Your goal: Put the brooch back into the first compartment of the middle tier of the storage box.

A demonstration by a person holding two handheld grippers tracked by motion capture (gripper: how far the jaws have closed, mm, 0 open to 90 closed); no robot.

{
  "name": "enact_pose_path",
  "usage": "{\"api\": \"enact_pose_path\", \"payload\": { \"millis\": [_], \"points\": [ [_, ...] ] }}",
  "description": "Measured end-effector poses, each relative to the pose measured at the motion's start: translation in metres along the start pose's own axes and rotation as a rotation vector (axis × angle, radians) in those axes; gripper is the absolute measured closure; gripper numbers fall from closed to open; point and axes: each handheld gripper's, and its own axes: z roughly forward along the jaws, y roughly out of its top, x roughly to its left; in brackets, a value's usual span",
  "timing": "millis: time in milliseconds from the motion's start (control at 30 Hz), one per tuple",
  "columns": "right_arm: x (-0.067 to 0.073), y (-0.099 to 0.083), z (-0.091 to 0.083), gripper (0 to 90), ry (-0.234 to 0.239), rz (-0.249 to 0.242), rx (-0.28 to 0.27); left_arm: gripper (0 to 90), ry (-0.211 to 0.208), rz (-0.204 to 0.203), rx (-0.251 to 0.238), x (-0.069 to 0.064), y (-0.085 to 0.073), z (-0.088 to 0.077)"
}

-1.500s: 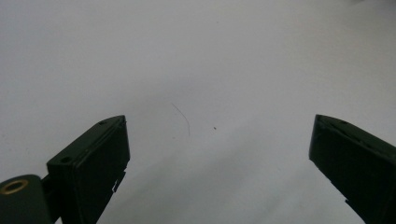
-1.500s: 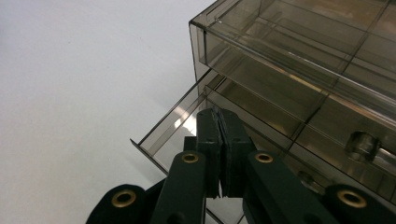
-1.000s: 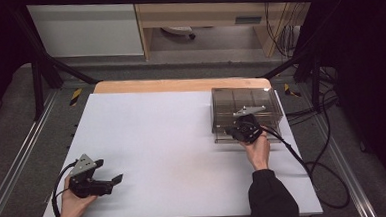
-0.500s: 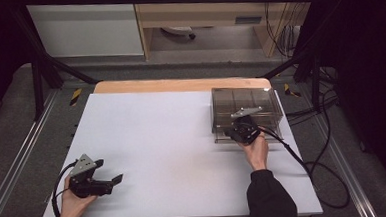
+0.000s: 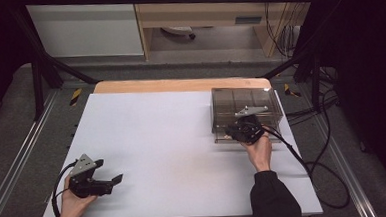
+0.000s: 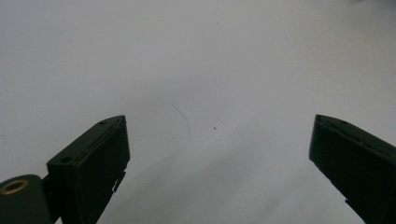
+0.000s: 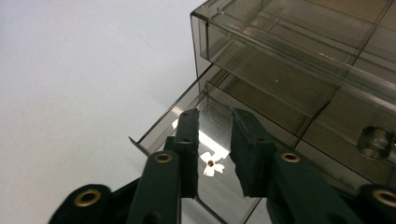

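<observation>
From the high view, a big flat white table top has a strip of light wood along its far edge, and past it are a grey floor, black frame bars and a pale wooden cabinet. A smoky see-through plastic box with small drawers sits near the far right corner of the table, with its front facing the person. The right gripper is at the front of that box, held by a hand in a dark sleeve. The left gripper lies low near the front left corner, well apart from the box, pointing right. In the left gripper view, the two black jaws stand wide apart with nothing between them, over bare white table. In the right gripper view, the box's lower left drawer is pulled out a little toward the camera. The right gripper has its jaws close together on each side of the drawer's front, where a small handle would be, but I cannot tell if they squeeze it.
</observation>
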Motion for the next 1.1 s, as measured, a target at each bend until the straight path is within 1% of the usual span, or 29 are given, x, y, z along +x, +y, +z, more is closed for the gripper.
{"api": "enact_pose_path", "payload": {
  "millis": [100,133,167,367,400,500,600,733,900,1033,1100],
  "points": [
    [0.001,0.000,-0.006,64.8,0.003,0.004,-0.009,4.9,-0.001,0.001,0.001,0.000,0.000,0.000],
    [0.002,0.000,-0.010,60.5,0.004,0.002,-0.021,5.0,-0.001,0.002,0.002,0.000,0.000,0.000],
    [0.002,0.000,-0.010,60.5,0.004,0.002,-0.021,5.0,-0.001,0.002,0.002,0.000,0.000,0.000],
    [0.003,-0.001,-0.022,48.1,0.011,0.011,-0.035,4.9,-0.001,0.002,0.002,0.000,0.000,0.000],
    [0.003,-0.001,-0.025,46.0,0.011,0.014,-0.048,4.9,-0.001,0.002,0.002,0.000,0.000,0.000],
    [0.003,-0.002,-0.030,40.5,0.025,0.031,-0.064,4.9,-0.002,0.003,0.002,0.000,0.000,0.000],
    [0.004,-0.003,-0.036,34.0,0.032,0.032,-0.077,5.0,-0.002,0.002,0.003,0.000,0.000,0.000],
    [0.006,-0.005,-0.041,26.8,0.050,0.043,-0.082,4.9,-0.002,0.003,0.003,0.000,0.000,0.000],
    [0.008,-0.007,-0.049,15.8,0.056,0.029,-0.118,4.9,-0.002,0.002,0.004,-0.001,0.000,0.001],
    [0.010,-0.010,-0.055,10.2,0.066,0.020,-0.134,4.9,-0.003,0.003,0.004,-0.001,0.000,0.001],
    [0.011,-0.012,-0.056,7.8,0.072,0.020,-0.133,4.9,-0.003,0.003,0.004,-0.001,0.000,0.001]
  ]
}}
